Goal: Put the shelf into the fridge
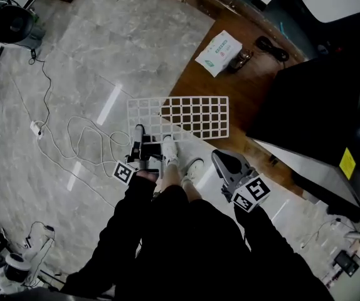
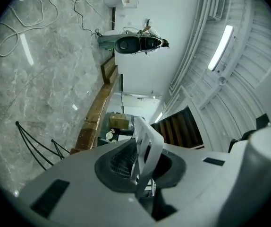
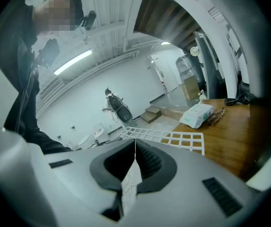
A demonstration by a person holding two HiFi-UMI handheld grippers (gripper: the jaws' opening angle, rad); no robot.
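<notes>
Shelf (image 1: 195, 116), a white wire grid, is the item to be moved; entries run from largest down. Floor (image 1: 98, 55): grey marbled tile, with a loose white cable (image 1: 83, 133) on it. Fridge (image 1: 318, 105): taken to be the black-topped cabinet with a pale side and a yellow label at the right of the head view; its door and opening are not visible from here. Table (image 1: 208, 86): brown wood, just beside the fridge. Shelf, in detail: a flat rectangle whose long axis runs left to right in the head view. Its right end is over the table edge and points toward the fridge, and its left end is over the floor. Whether it rests on the wood cannot be told. Left gripper (image 1: 141, 137): clamped on a bar at the shelf's near left corner, the white wire pinched between the pads in the left gripper view (image 2: 142, 160). Right gripper (image 1: 222, 158): jaws pressed together with nothing between them (image 3: 134, 150), near the shelf's near edge but apart from it. It is the nearer of the two to the fridge. Judged next need: carry the shelf rightward along its long axis, probably with a second grip at the right end. Tissue pack (image 1: 219, 52): white and green, on the table beyond the shelf.
</notes>
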